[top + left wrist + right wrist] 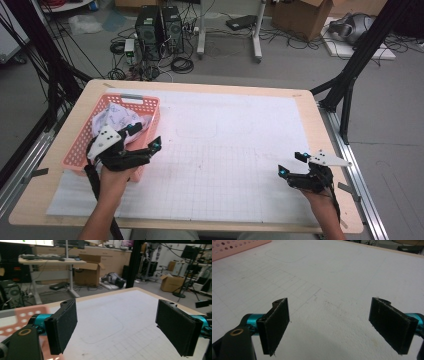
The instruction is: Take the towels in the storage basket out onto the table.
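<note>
Cloth [119,119] lies bunched in the pink basket [80,145] at the desk's left; my left tool [144,138], jaws wide and empty, hovers at its near edge, so I should dip low and pinch one fold, while my right tool [291,164] waits wide open, near right.

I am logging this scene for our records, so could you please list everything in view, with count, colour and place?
basket: one, pink, perforated, at the table's left side
cloth: one, white with a faint print, bunched inside the basket
mat: one, white with a grid, covering most of the table
table: one, light wood
computer towers: two, black, on the floor beyond the table
cardboard box: one, brown, on the floor at far right
left hand-held gripper: one, black, open, at the basket's near right edge
right hand-held gripper: one, black, open, over the mat's near right corner
</note>
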{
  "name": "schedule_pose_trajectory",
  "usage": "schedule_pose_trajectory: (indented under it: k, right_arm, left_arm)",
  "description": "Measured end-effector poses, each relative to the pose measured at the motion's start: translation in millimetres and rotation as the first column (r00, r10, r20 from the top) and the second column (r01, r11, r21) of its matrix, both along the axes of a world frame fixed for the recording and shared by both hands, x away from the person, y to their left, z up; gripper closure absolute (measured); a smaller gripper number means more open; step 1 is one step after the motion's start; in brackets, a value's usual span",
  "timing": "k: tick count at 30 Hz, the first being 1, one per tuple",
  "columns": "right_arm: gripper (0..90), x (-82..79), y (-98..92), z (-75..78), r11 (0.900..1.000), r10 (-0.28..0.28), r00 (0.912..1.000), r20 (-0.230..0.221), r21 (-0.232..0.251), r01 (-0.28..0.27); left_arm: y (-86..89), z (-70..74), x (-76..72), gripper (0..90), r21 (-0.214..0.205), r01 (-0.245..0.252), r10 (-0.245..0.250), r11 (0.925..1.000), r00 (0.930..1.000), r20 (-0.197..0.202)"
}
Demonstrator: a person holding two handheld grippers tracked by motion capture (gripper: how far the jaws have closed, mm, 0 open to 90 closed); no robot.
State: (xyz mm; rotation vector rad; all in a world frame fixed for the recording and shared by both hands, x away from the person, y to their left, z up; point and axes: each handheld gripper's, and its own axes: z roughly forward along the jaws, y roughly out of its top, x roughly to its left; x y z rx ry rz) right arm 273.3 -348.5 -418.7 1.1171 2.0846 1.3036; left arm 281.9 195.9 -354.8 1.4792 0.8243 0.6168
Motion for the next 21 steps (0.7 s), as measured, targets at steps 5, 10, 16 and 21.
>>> schedule_pose_trajectory:
  k: [5,10,16,21]
  right_arm:
    - [15.6,-0.4,-0.6,-0.3,0.9998,0.014,0.9998,-0.017,-0.011,-0.014]
    - [15.6,-0.2,0.1,-0.5,0.9998,0.017,0.9997,-0.018,-0.012,-0.017]
    - [15.6,-2.5,0.5,-0.4,0.9997,0.017,0.9997,-0.015,-0.02,-0.017]
    - [15.6,-3.5,-1.3,0.0,0.9998,0.01,0.9998,-0.015,-0.017,-0.01]
  left_arm:
    - [23.5,7.8,6.2,17.6,0.026,-0.051,0.052,0.9983,0.9986,-0.015]
    - [43.2,12.2,15.1,17.4,0.045,-0.098,0.1,0.9942,0.9939,-0.046]
    - [64.1,12.4,35.5,17.2,0.117,-0.161,0.177,0.9801,0.9735,-0.145]
    - [76.1,5.9,51.1,17.4,0.221,-0.216,0.268,0.9511,0.9318,-0.244]
